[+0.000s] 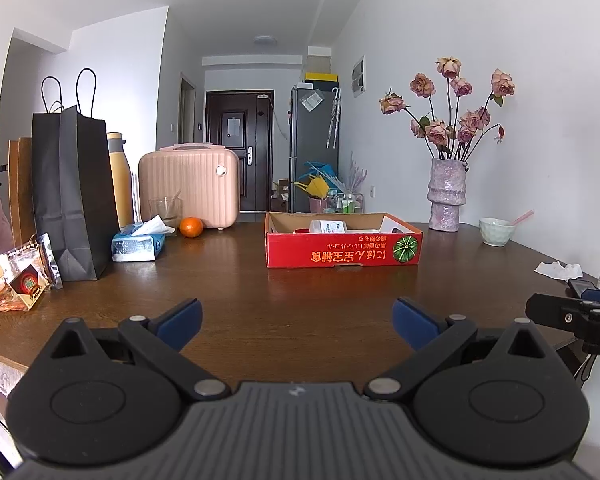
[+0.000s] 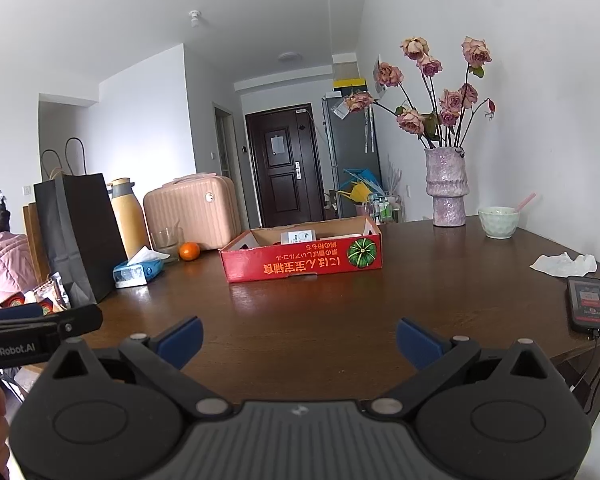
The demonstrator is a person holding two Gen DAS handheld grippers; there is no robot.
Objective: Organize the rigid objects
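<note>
Behind the red box (image 1: 343, 246), toward the room's door, nothing of the task is in reach; the work lies in and around that box, which sits mid-table (image 1: 259, 304) with its open top up, so it reads as the collecting tray. Inside it 1 white pack (image 1: 328, 226) shows over the front wall, with other items too hidden to name. Left of the box stand a black bag (image 1: 73, 196), a tissue pack (image 1: 137, 242), an orange (image 1: 190, 227) and a glass (image 1: 165, 210); right of it are a vase (image 1: 446, 196), a bowl (image 1: 497, 231) and, nearer the table edge, a phone (image 2: 590, 304).

The left tool (image 1: 295, 320) and right tool (image 2: 299, 338) hover side by side short of the box, each with its 2 blue fingers spread wide and nothing between them. That posture suits a start or a pause between picks: both face the box squarely. Which item goes next I cannot tell.
</note>
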